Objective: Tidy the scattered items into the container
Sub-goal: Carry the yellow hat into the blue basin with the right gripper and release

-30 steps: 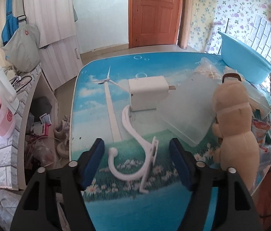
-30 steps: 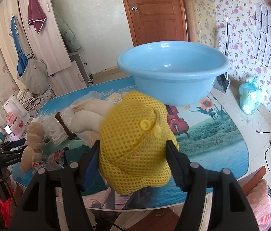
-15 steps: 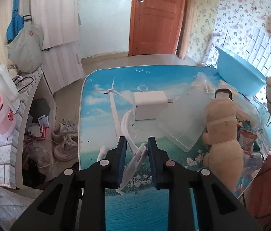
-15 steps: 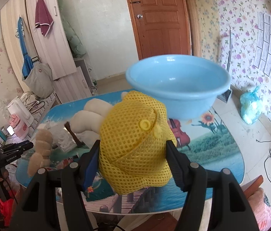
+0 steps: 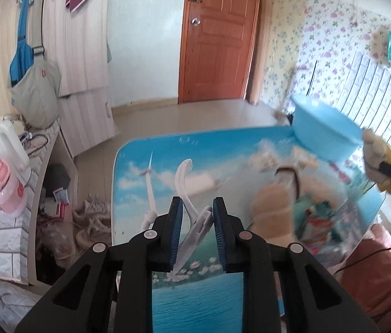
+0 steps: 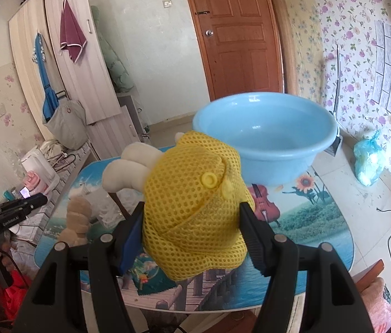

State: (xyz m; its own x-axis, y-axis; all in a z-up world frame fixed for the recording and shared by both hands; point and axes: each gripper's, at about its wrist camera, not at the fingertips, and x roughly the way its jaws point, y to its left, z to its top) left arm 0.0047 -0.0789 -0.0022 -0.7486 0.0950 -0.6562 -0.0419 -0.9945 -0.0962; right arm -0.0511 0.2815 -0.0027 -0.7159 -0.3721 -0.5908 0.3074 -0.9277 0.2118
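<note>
While a white plastic hanger clip (image 5: 192,222) sits pinched between blue-padded jaws, the left gripper (image 5: 195,233) holds it above the near part of a table (image 5: 195,299) printed with sky, wind turbines, daisies and sea. The clip is pale and glossy, with a long curved arm sweeping up and away from the jaws and a smaller hook end curling out to the left of them; its flat clamp section lies tilted between the pads. Whether its far tip touches the tabletop cannot be told.

On the other side, the right gripper (image 6: 192,230) is closed on a soft toy (image 6: 192,211) dressed in bright yellow mesh with a round yellow button, its cream-coloured limbs sticking out to the left. The toy hangs in the air in front of a light blue basin (image 6: 267,141), which stands at the far edge of the table and shows a smooth, bare interior.

Across the table a tan plush figure (image 5: 273,208) stands near the right side, blurred, beside a colourful packet (image 5: 317,219) and clear plastic wrapping (image 5: 276,161). A brown wooden door (image 5: 215,36) closes the room behind, a grey bag (image 5: 34,94) hangs on a pale wardrobe, and a white kettle (image 5: 1,147) rests on a side counter.
</note>
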